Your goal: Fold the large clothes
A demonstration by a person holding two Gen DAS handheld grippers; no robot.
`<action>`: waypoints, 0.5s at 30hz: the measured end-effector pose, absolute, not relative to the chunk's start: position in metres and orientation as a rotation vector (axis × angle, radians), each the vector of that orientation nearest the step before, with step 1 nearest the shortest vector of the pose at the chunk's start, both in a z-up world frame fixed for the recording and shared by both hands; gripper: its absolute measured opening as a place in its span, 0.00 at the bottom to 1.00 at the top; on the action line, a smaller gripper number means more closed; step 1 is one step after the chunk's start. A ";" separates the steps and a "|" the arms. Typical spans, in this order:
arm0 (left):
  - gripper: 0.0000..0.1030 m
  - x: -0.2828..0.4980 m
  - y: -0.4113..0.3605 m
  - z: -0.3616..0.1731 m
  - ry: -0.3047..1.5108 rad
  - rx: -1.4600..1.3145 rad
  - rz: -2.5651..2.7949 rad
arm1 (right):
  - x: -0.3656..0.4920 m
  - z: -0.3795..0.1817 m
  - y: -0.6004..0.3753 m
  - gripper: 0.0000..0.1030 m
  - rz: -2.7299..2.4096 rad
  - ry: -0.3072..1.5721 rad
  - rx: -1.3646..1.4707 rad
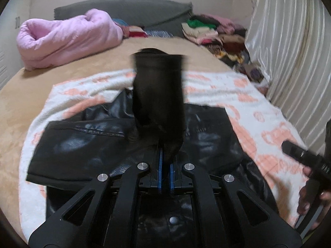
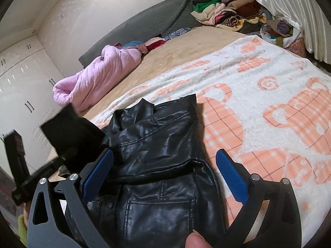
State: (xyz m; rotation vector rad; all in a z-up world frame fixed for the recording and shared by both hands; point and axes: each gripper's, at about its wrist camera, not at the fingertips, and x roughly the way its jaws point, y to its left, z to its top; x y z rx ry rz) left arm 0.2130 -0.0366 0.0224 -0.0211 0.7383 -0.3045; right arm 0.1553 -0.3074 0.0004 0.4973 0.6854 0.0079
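Black leather jacket (image 2: pixel 161 165), no legible writing

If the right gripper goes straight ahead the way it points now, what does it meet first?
Most likely the black jacket. It lies directly between and ahead of the open fingers of the right gripper, which points down toward the blanket. The depth is unclear, so I cannot say how near it is.

A jacket (image 2: pixel 157 165) lies on a blanket (image 2: pixel 258 103) spread over the near part of the bed (image 2: pixel 175 55). Behind it to the left sits a quilt (image 2: pixel 99 76); a clothes pile (image 2: pixel 231 10) fills the far right corner beside the curtain (image 2: pixel 289 10).
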 end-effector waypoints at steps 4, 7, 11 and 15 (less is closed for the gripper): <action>0.04 0.219 -0.055 0.003 0.779 0.020 -0.330 | 0.157 -0.006 -0.314 0.96 -0.003 0.693 0.507; 0.06 0.224 -0.069 -0.014 0.816 0.056 -0.335 | 0.159 -0.010 -0.319 0.96 -0.015 0.702 0.520; 0.09 0.220 -0.084 -0.040 0.891 0.132 -0.314 | 0.160 -0.012 -0.319 0.96 -0.013 0.709 0.524; 0.15 0.211 -0.090 -0.052 0.906 0.197 -0.298 | 0.172 -0.016 -0.317 0.96 0.036 0.730 0.555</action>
